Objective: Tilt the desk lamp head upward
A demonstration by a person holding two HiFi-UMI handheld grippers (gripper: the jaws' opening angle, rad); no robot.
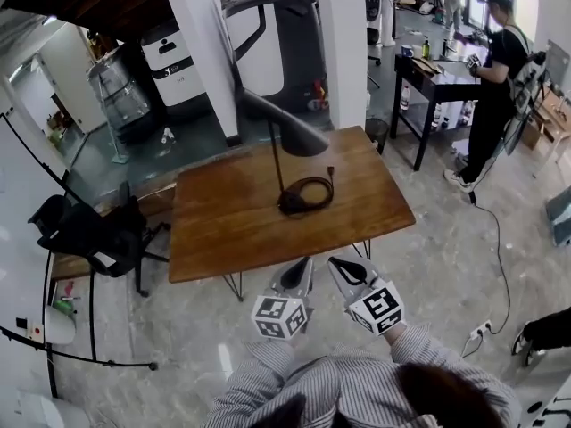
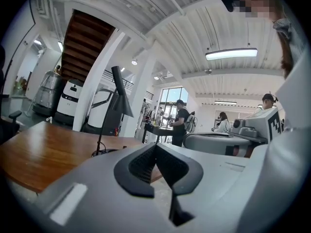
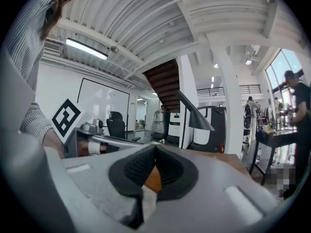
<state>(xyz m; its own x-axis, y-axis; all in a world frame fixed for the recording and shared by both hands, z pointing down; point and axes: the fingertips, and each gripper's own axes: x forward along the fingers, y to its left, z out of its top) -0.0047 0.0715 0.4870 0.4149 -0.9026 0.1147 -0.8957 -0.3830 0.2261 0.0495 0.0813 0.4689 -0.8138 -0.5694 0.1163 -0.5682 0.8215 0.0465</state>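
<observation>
A black desk lamp stands on the wooden table [image 1: 223,230]. Its cone head [image 1: 281,125] slopes down to the right on a thin stem, and its cable lies coiled round the base [image 1: 303,199]. Both grippers hover off the table's near edge, well short of the lamp. My left gripper [image 1: 297,273] is shut with nothing in it, and my right gripper [image 1: 344,267] beside it is shut and empty too. In the left gripper view the lamp head [image 2: 120,95] rises beyond the shut jaw tips [image 2: 155,144]. In the right gripper view the lamp head [image 3: 197,114] shows above the shut tips [image 3: 154,147].
A black office chair [image 1: 80,230] stands left of the table. White pillars [image 1: 346,52] and large machines [image 1: 277,38] stand behind it. A person [image 1: 495,87] works at a dark desk [image 1: 433,74] at the back right. A cable [image 1: 501,266] and a power strip [image 1: 479,331] lie on the floor at the right.
</observation>
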